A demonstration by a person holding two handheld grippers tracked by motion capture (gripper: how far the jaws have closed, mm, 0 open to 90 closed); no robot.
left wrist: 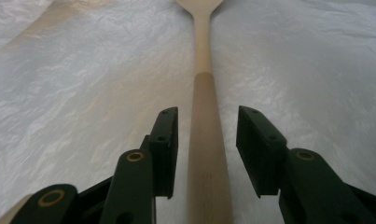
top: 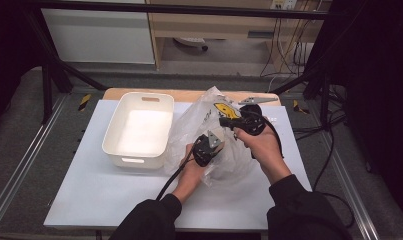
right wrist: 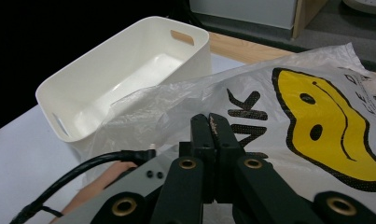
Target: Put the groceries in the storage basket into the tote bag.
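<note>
White surface (top: 114, 195) sits on a metal frame w/ grey floor round it; wood cupboards at the back.

Left claw (left wrist: 206, 140) is inside the plastic bag (top: 216, 130). Its two black jaws stand partly open, one on each side of a wooden spoon (left wrist: 205, 154). Pads don't press on the handle; small gaps show on both sides. So the spoon is between them but not held. Spoon handle runs from 6 o'clock up to 12 o'clock in the left claw view, w/ the wide end at the top. It lies on the crinkly bag wall.

Right claw (right wrist: 212, 140) is shut tight, jaws pressed flat together. It sits at the bag's edge near the bag's mouth, approx the middle of the surface. Can't tell if a thin bit of bag is pinched in it. Bag has a yellow smiley face (right wrist: 325, 135) at 3 o'clock in the right claw view.

White bin (top: 138, 129) stands at 9 o'clock from the bag, just beside it. Bin looks bare inside.

How far along, I think: early on. Spoon is in the bag, not yet gripped. Left to do, prob: close on the handle, pull the spoon out, maybe put it in the bin.
</note>
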